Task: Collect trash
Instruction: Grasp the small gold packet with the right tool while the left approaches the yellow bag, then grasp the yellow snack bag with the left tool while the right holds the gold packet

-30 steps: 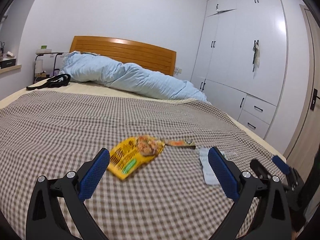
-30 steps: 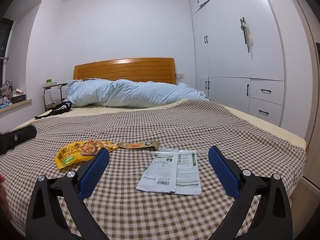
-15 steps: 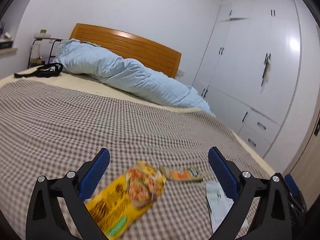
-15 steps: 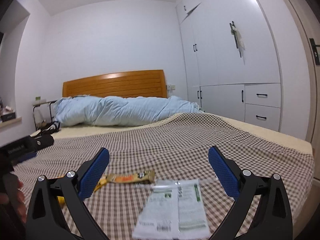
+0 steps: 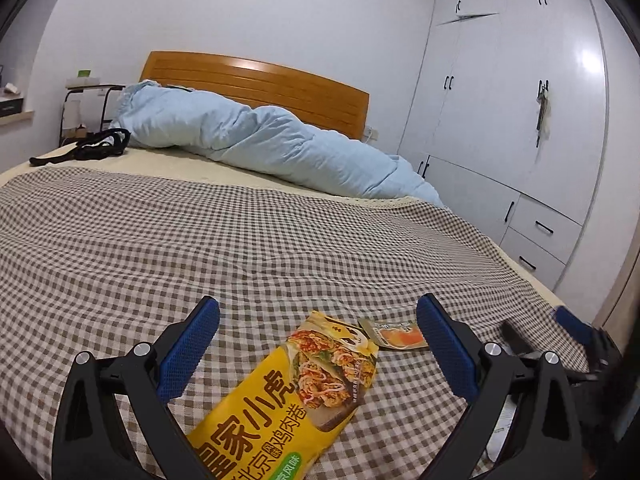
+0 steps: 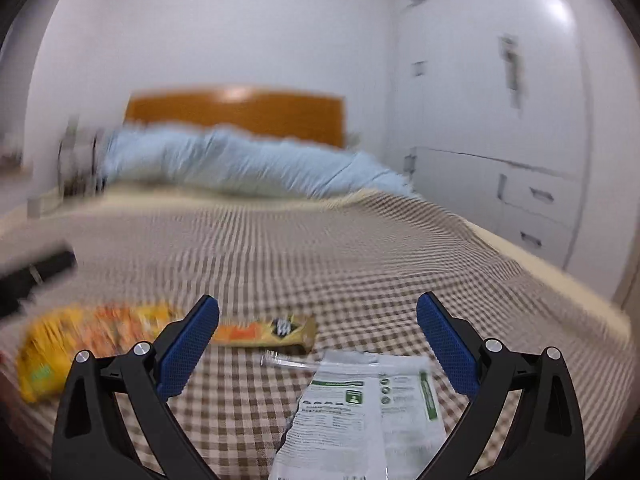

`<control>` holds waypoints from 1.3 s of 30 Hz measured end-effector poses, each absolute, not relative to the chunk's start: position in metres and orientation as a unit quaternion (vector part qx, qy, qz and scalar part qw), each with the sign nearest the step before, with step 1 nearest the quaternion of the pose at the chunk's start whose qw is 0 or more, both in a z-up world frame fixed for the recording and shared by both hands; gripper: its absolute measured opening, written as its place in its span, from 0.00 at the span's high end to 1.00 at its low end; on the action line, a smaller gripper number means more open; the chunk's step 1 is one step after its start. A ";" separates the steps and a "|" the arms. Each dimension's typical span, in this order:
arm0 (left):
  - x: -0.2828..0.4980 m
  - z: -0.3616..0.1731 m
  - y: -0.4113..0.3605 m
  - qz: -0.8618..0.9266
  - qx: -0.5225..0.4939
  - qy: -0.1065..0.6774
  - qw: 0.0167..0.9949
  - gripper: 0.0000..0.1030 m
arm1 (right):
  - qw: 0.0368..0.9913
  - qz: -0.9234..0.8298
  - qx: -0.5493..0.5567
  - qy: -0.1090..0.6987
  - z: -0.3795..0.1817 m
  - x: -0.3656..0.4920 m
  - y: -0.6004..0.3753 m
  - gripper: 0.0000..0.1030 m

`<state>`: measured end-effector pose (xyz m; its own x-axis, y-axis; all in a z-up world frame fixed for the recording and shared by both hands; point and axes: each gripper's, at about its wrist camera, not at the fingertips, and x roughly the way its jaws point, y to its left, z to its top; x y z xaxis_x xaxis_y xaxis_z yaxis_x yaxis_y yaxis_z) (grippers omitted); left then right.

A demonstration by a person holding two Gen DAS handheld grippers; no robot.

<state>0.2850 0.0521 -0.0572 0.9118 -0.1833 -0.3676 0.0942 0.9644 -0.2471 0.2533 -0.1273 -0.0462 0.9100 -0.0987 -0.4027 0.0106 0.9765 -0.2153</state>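
The right wrist view is blurry, so far things are hard to make out. The left claw [image 5: 318, 346] is wide and holds nothing. The yellow snack bag [image 5: 288, 396] lies flat on the bed [image 5: 240, 248] between its fingers, cut off at the bottom. A small orange wrapper [image 5: 394, 334] lies just beside it. The right claw [image 6: 318, 346] is wide and empty too. A white packet [image 6: 360, 412] lies between its fingers, near the bed's right edge. The bed's middle is bare.
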 end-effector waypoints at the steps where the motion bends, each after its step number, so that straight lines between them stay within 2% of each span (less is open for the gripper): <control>1: 0.286 -0.058 0.054 -0.069 -0.115 0.199 0.971 0.07 | 0.965 -0.024 -0.132 0.224 -0.050 0.261 -0.121 0.08; 4: 0.295 -0.063 0.063 -0.066 -0.132 0.214 0.966 0.07 | 0.936 -0.018 -0.242 0.254 -0.069 0.284 -0.101 0.08; 7: 0.308 -0.070 0.072 -0.061 -0.155 0.238 0.957 0.07 | 0.914 -0.001 -0.284 0.291 -0.086 0.304 -0.096 0.08; 11: 0.320 -0.080 0.082 -0.060 -0.185 0.269 0.943 0.07 | 0.887 0.010 -0.357 0.292 -0.105 0.318 -0.083 0.08; 20: 0.325 -0.091 0.090 -0.058 -0.215 0.293 0.930 0.07 | 0.879 0.030 -0.363 0.307 -0.110 0.357 -0.086 0.08; 22: 0.325 -0.091 0.089 -0.060 -0.211 0.293 0.930 0.07 | 0.877 0.046 -0.349 0.326 -0.109 0.362 -0.085 0.16; 23: 0.325 -0.091 0.088 -0.061 -0.209 0.293 0.931 0.07 | 0.877 0.066 -0.332 0.341 -0.108 0.365 -0.085 0.40; 24: 0.326 -0.091 0.088 -0.061 -0.208 0.294 0.931 0.07 | 0.870 0.048 -0.344 0.350 -0.112 0.367 -0.081 0.82; 27: 0.325 -0.090 0.089 -0.064 -0.211 0.291 0.931 0.07 | 0.868 0.040 -0.351 0.348 -0.116 0.366 -0.080 0.83; 32: 0.324 -0.089 0.087 -0.068 -0.207 0.289 0.932 0.07 | 0.929 0.007 -0.222 0.297 -0.072 0.341 -0.110 0.92; 36: 0.321 -0.087 0.080 -0.070 -0.194 0.287 0.936 0.07 | 0.967 0.019 -0.104 0.230 -0.040 0.289 -0.140 0.93; 39: 0.322 -0.086 0.075 -0.071 -0.183 0.289 0.937 0.07 | 0.979 0.027 -0.063 0.190 -0.031 0.250 -0.154 0.93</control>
